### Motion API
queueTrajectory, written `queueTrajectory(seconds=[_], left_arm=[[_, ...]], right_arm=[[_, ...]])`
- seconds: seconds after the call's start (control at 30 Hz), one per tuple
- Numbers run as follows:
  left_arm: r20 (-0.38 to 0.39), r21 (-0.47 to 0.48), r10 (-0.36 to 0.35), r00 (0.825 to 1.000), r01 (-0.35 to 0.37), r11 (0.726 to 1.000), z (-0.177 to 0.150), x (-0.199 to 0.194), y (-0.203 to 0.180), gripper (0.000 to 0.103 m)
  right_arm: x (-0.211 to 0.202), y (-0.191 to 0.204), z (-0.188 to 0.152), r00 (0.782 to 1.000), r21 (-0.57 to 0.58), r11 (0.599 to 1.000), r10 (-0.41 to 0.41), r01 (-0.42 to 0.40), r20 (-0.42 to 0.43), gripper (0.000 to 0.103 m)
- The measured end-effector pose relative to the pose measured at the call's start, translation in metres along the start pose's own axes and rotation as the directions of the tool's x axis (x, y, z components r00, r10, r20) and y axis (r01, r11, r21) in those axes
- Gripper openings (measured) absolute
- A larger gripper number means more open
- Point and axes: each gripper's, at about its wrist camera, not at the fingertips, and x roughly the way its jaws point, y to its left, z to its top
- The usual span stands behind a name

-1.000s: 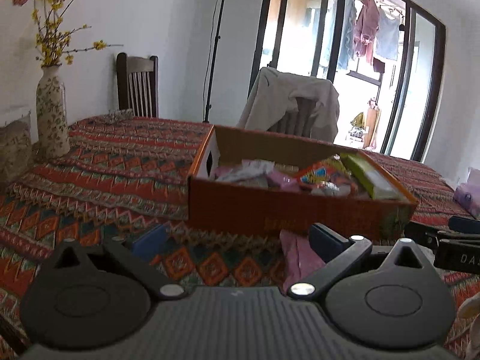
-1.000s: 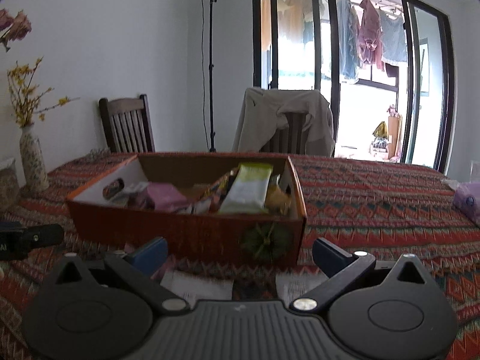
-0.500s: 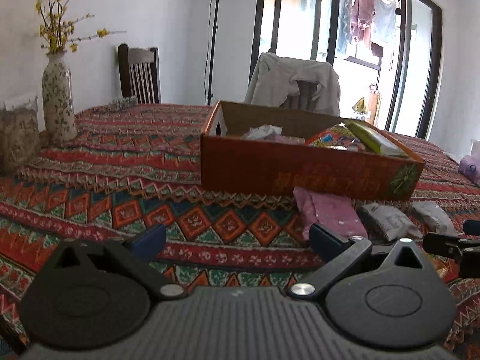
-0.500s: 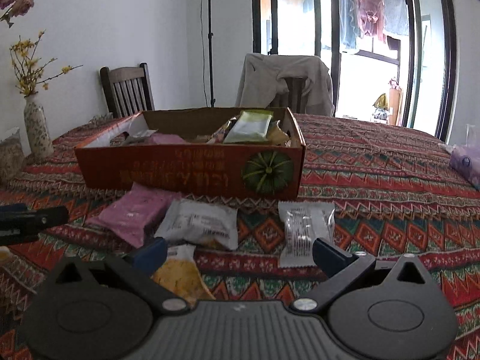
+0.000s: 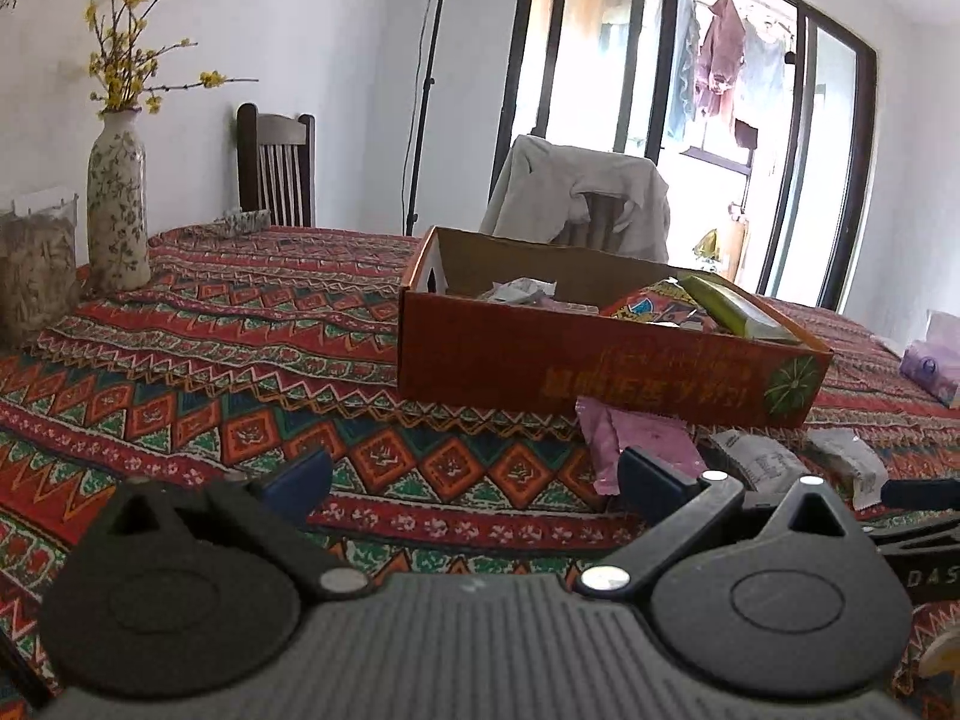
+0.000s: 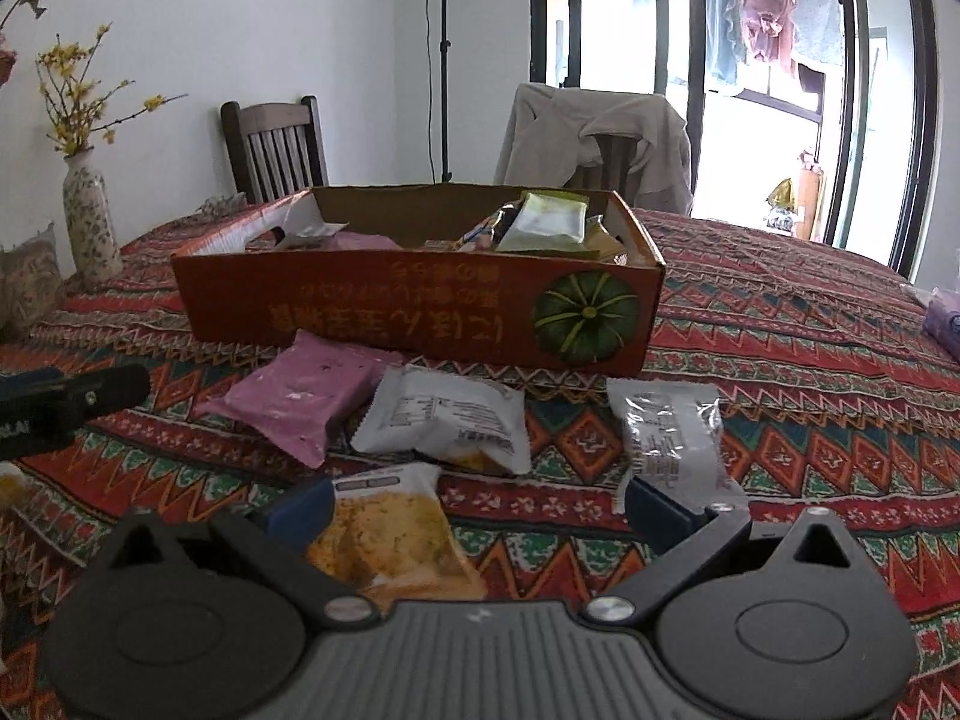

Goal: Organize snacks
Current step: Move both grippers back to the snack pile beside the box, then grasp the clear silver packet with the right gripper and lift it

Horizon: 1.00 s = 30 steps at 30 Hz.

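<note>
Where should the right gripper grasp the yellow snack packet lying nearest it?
Probably across its width near the near end: the yellow snack packet lies flat, long axis pointing away, already between the open right gripper fingers. Come down from above.

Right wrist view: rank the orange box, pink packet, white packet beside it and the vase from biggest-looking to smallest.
1. orange box
2. pink packet and white packet: look alike, too close to rank
3. vase, though it stands farther back, so its real size is unsure
</note>
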Motion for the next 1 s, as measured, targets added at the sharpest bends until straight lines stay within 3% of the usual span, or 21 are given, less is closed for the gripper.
queueTrajectory(seconds=[0.5, 0.7, 0.77, 0.87, 1.0], left_arm=[[-0.011, -0.038, -0.007, 1.000, 0.006, 0.999, 0.000, 0.001, 0.005, 0.103], [-0.015, -0.039, -0.003, 1.000, 0.002, 0.999, 0.000, 0.002, 0.006, 0.103], [-0.015, -0.040, -0.002, 1.000, 0.001, 0.999, 0.000, 0.002, 0.006, 0.103], [-0.018, -0.041, 0.001, 1.000, -0.001, 0.999, 0.000, 0.002, 0.005, 0.103], [-0.019, -0.042, 0.004, 1.000, -0.005, 0.999, 0.000, 0.002, 0.006, 0.103]], right_arm=[[0.012, 0.014, -0.001, 0.997, -0.041, 0.997, 0.067, -0.069, -0.048, 0.100], [0.008, 0.016, -0.004, 0.992, -0.050, 0.991, 0.120, -0.122, -0.031, 0.065], [0.006, 0.018, -0.004, 0.990, -0.051, 0.988, 0.142, -0.143, -0.020, 0.042], [0.003, 0.018, -0.005, 0.986, -0.052, 0.984, 0.168, -0.168, -0.007, 0.031], [-0.003, 0.017, -0.006, 0.982, -0.051, 0.981, 0.190, -0.189, 0.017, 0.027]])
